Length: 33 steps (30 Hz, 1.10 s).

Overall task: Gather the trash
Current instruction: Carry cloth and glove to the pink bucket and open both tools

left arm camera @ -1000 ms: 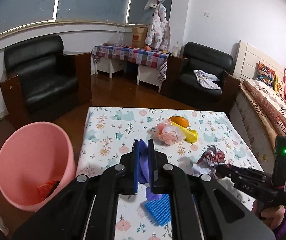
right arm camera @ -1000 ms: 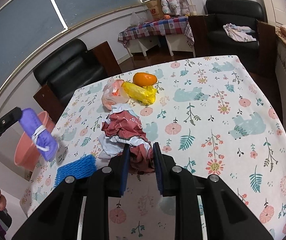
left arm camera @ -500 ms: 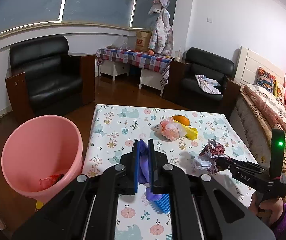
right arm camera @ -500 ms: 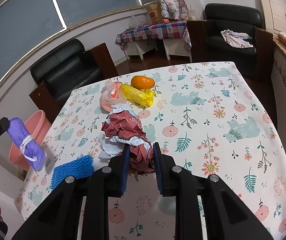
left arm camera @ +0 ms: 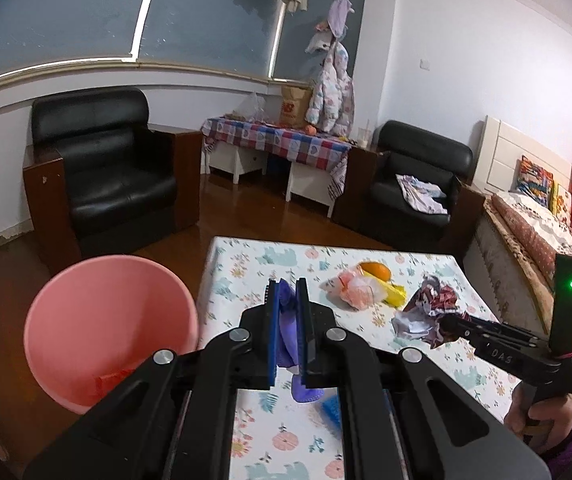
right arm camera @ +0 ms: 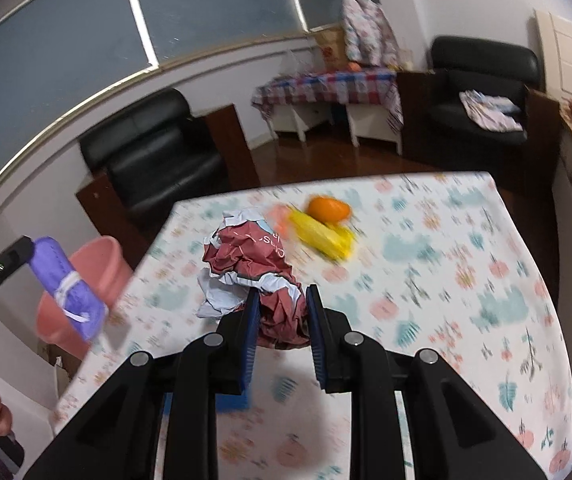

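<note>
My left gripper (left arm camera: 287, 286) is shut on a purple wrapped packet (left arm camera: 286, 322), held above the left edge of the flowered table (left arm camera: 246, 268). The same purple packet (right arm camera: 68, 288) shows at the left of the right wrist view. A pink bin (left arm camera: 106, 328) stands on the floor just left of the table, with a red scrap at its bottom. My right gripper (right arm camera: 280, 298) is shut on a crumpled red and white wrapper (right arm camera: 250, 272), lifted off the tablecloth. In the left wrist view that wrapper (left arm camera: 426, 312) hangs at the tip of the right gripper (left arm camera: 444, 326).
An orange (left arm camera: 374, 269), a yellow bag (left arm camera: 394, 294) and a pink plastic bag (left arm camera: 356, 292) lie mid-table. A blue mesh pad (left arm camera: 332, 410) lies near the front edge. Black armchairs (left arm camera: 102, 176) stand beyond the table, a bed (left arm camera: 546, 236) at the right.
Both grippers rose with their loads. The red and white wrapper left the tablecloth. The left gripper with the purple packet moved back and up, so the pink bin shows closer to it.
</note>
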Each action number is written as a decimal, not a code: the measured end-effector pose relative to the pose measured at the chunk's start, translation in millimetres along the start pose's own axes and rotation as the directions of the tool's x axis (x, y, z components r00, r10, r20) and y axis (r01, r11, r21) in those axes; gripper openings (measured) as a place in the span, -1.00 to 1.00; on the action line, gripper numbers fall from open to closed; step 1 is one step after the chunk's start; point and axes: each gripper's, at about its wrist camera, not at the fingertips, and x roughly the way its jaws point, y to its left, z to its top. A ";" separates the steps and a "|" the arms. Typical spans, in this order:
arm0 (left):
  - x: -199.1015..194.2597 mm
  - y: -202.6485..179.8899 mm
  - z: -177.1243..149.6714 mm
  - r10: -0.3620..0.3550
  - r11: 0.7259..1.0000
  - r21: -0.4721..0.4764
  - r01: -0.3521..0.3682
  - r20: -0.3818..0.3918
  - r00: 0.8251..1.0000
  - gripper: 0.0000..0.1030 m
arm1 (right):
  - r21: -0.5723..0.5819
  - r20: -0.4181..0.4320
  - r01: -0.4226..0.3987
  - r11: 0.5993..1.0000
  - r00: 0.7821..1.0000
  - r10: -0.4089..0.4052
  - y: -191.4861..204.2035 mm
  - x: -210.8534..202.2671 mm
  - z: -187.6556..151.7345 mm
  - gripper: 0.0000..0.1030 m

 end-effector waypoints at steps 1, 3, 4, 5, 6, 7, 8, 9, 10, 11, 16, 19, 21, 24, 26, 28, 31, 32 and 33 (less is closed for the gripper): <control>-2.0 3.8 2.0 0.005 1.000 -0.005 -0.005 0.008 1.000 -0.87 | -0.010 0.008 -0.014 1.000 1.000 0.014 6.2 -0.3 5.1 -0.57; -5.8 10.0 5.2 0.018 1.000 -0.012 -0.018 0.022 1.000 -0.87 | -0.033 0.020 -0.039 0.999 0.999 0.040 18.4 -0.4 14.4 -0.57; -8.0 13.9 6.9 0.027 1.000 -0.015 -0.027 0.029 0.999 -0.87 | -0.041 0.022 -0.053 0.998 0.998 0.054 24.4 0.0 18.8 -0.57; -10.0 17.1 8.5 0.035 0.999 -0.019 -0.035 0.036 0.999 -0.87 | -0.048 0.024 -0.067 0.997 0.997 0.068 30.2 0.5 22.4 -0.57; -12.6 21.9 10.5 0.047 0.999 -0.023 -0.046 0.043 0.998 -0.87 | -0.060 0.025 -0.086 0.994 0.996 0.088 39.0 2.2 27.3 -0.57; -15.0 26.5 12.4 0.058 0.998 -0.027 -0.057 0.050 0.997 -0.87 | -0.071 0.025 -0.098 0.993 0.995 0.100 45.4 3.0 29.6 -0.57; -17.6 31.0 14.2 0.070 0.997 -0.031 -0.069 0.056 0.996 -0.87 | -0.086 0.026 -0.112 0.990 0.993 0.115 53.7 4.5 32.6 -0.57; -20.5 36.9 16.4 0.086 0.996 -0.038 -0.084 0.062 0.994 -0.87 | -0.099 0.024 -0.127 0.987 0.991 0.130 61.7 6.3 34.9 -0.57; -23.5 43.1 18.7 0.099 0.994 -0.047 -0.096 0.067 0.993 -0.87 | -0.110 0.021 -0.143 0.984 0.989 0.146 69.4 7.9 37.0 -0.57; -26.4 47.8 19.9 0.106 0.993 -0.056 -0.102 0.070 0.992 -0.87 | -0.119 0.019 -0.155 0.981 0.987 0.159 76.0 9.3 38.4 -0.57; -39.7 78.5 26.6 0.182 0.980 -0.093 -0.174 0.087 0.979 -0.87 | -0.177 -0.002 -0.235 0.956 0.971 0.239 119.7 21.3 46.7 -0.57; -42.3 93.5 25.5 0.221 0.971 -0.114 -0.211 0.080 0.972 -0.87 | -0.202 -0.030 -0.277 0.939 0.960 0.277 144.2 30.7 47.8 -0.57; -42.5 102.2 23.4 0.243 0.964 -0.127 -0.233 0.070 0.968 -0.87 | -0.220 -0.048 -0.297 0.929 0.955 0.294 159.2 37.0 48.1 -0.57; -41.1 112.0 18.6 0.265 0.956 -0.143 -0.256 0.049 0.963 -0.87 | -0.241 -0.081 -0.325 0.914 0.946 0.315 179.5 47.3 46.4 -0.57; -39.8 117.5 15.2 0.277 0.952 -0.147 -0.269 0.036 0.960 -0.87 | -0.252 -0.108 -0.343 0.905 0.939 0.326 193.3 56.0 44.4 -0.57; -37.5 122.1 11.3 0.289 0.948 -0.149 -0.283 0.023 0.957 -0.87 | -0.262 -0.130 -0.355 0.898 0.934 0.332 205.6 63.5 42.3 -0.56; -33.2 128.0 5.4 0.301 0.943 -0.152 -0.297 -0.002 0.954 -0.87 | -0.284 -0.159 -0.360 0.889 0.932 0.327 221.7 75.3 37.0 -0.56; -32.8 130.0 3.3 0.303 0.941 -0.154 -0.300 -0.008 0.953 -0.87 | -0.290 -0.168 -0.361 0.887 0.931 0.324 224.9 79.5 35.5 -0.56; -30.9 132.6 1.1 0.306 0.939 -0.158 -0.305 -0.018 0.952 -0.87 | -0.298 -0.179 -0.358 0.885 0.931 0.317 229.9 84.9 32.7 -0.56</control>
